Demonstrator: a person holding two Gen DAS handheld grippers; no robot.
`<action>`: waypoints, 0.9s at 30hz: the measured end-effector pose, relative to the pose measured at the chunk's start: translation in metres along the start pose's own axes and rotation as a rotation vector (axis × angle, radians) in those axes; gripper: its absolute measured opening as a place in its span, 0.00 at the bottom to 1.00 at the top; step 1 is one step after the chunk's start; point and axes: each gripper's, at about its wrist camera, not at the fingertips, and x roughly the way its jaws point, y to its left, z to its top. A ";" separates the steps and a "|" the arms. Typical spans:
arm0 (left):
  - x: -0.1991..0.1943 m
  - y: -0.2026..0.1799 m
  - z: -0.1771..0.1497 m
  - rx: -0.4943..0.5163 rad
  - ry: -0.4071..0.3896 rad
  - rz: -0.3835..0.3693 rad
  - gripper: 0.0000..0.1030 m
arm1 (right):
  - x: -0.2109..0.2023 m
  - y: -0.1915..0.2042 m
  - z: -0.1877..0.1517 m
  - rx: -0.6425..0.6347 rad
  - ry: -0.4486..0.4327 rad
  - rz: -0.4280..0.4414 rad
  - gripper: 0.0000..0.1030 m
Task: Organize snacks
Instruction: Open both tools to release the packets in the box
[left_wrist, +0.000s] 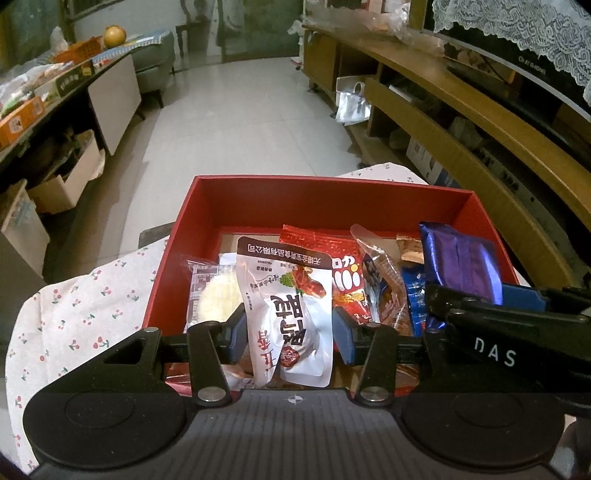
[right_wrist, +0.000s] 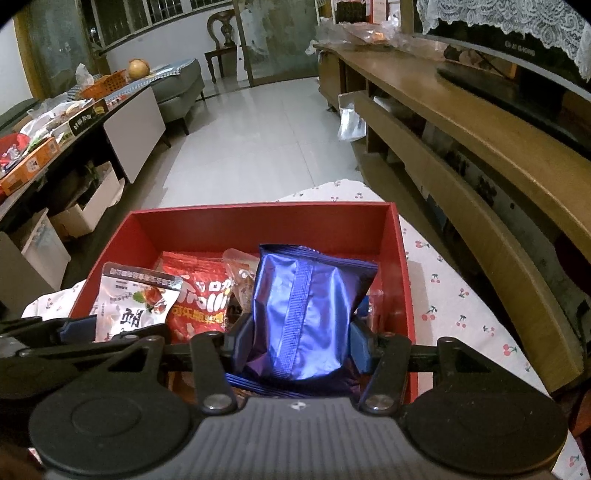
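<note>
The red box (left_wrist: 207, 236) looks like matt cardboard, smooth on its inner walls. Inside it, the white pouch (left_wrist: 291, 317) is glossy plastic film, creased, and at its 3 o'clock the purple packet (right_wrist: 306, 314) is shiny metallic foil with a ribbed seam. The left claw (left_wrist: 291, 338) and right claw (right_wrist: 301, 341) are matt black plastic with bright metal pins. The cherry-print cloth (left_wrist: 85, 306) over the counter looks soft and matt
</note>
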 end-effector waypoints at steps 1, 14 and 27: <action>0.000 -0.001 0.000 0.002 0.000 0.002 0.54 | 0.002 0.000 0.000 0.001 0.003 -0.002 0.68; -0.004 0.003 0.002 -0.007 -0.017 0.012 0.72 | 0.002 -0.006 0.000 0.017 0.006 -0.014 0.69; -0.026 0.008 0.000 -0.016 -0.071 0.061 0.89 | -0.028 -0.007 0.001 0.044 -0.051 0.013 0.73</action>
